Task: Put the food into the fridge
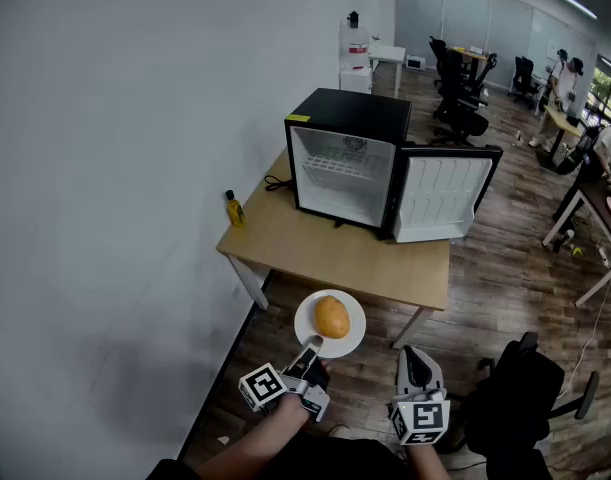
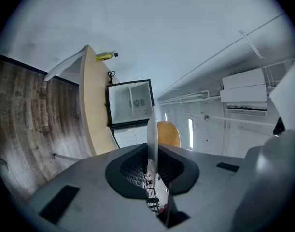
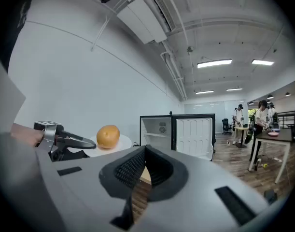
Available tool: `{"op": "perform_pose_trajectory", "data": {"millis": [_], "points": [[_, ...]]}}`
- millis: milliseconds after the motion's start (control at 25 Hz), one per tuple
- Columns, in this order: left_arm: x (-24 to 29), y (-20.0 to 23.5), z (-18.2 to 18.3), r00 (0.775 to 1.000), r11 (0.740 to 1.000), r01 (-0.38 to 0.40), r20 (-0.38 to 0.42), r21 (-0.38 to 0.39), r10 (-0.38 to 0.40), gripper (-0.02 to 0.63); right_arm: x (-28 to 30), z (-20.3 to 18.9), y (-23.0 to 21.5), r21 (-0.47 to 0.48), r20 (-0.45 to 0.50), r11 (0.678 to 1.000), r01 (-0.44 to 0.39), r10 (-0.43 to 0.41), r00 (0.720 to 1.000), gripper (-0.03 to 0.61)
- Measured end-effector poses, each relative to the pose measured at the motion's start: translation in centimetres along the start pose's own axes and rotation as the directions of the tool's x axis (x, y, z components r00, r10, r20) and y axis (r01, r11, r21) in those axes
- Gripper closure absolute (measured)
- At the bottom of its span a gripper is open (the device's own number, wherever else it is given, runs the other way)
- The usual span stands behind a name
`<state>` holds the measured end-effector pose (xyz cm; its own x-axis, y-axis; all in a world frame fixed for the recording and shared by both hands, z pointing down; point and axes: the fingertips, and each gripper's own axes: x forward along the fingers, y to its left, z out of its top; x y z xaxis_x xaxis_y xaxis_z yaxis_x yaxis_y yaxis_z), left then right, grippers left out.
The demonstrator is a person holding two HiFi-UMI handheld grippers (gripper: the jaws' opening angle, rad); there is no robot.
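A round orange-yellow food item [image 1: 332,317] lies on a white plate [image 1: 303,320] held in the air in front of the table. My left gripper [image 1: 310,349] is shut on the plate's near rim. In the left gripper view the plate [image 2: 152,134] stands edge-on between the pads, with the food [image 2: 168,134] beyond it. My right gripper [image 1: 415,360] hangs to the right of the plate, shut with nothing in it. From the right gripper view I see the food [image 3: 108,136] on the plate [image 3: 123,140]. The black mini fridge [image 1: 345,158] stands on the table, interior white and bare.
The fridge door [image 1: 441,198] swings wide to the right, over the wooden table [image 1: 325,243]. A small yellow bottle [image 1: 233,208] stands at the table's left corner by the white wall. Office chairs [image 1: 465,88], desks and people are in the far room; a black chair [image 1: 525,388] is close on my right.
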<state>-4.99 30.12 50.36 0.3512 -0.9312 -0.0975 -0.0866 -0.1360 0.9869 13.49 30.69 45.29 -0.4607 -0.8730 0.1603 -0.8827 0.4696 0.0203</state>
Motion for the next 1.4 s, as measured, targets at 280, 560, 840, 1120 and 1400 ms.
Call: {"op": "perform_pose_trajectory", "data": {"millis": [280, 560, 840, 1120, 1400], "points": [[0.3, -0.4, -0.6, 1.0, 1.0, 0.01, 0.011, -0.011, -0.01, 0.583, -0.7, 0.6, -0.8, 0.013, 0.025, 1.0, -0.004, 0.004, 1.0, 0.518], [0.3, 0.2, -0.7, 1.0, 1.0, -0.002, 0.016, -0.002, 0.002, 0.583, -1.4, -0.8, -1.3, 0.068, 0.014, 0.998, -0.015, 0.014, 1.0, 0.518], [1.6, 1.2, -0.6, 1.0, 1.0, -0.003, 0.008, -0.027, 0.003, 0.583, -0.9, -1.7, -2.2, 0.076, -0.004, 0.997, -0.012, 0.012, 1.0, 0.518], [5.9, 2.2, 0.3, 1.0, 0.999, -0.007, -0.022, -0.043, 0.006, 0.583, 1.8, -1.5, -4.9, 0.083, -0.015, 0.996, 0.027, -0.026, 1.0, 0.518], [11.2, 3.4, 2.8, 0.999, 0.998, -0.001, -0.032, -0.056, -0.001, 0.583, 7.1, -0.9, -7.0, 0.081, -0.018, 0.996, 0.044, -0.043, 0.999, 0.518]]}}
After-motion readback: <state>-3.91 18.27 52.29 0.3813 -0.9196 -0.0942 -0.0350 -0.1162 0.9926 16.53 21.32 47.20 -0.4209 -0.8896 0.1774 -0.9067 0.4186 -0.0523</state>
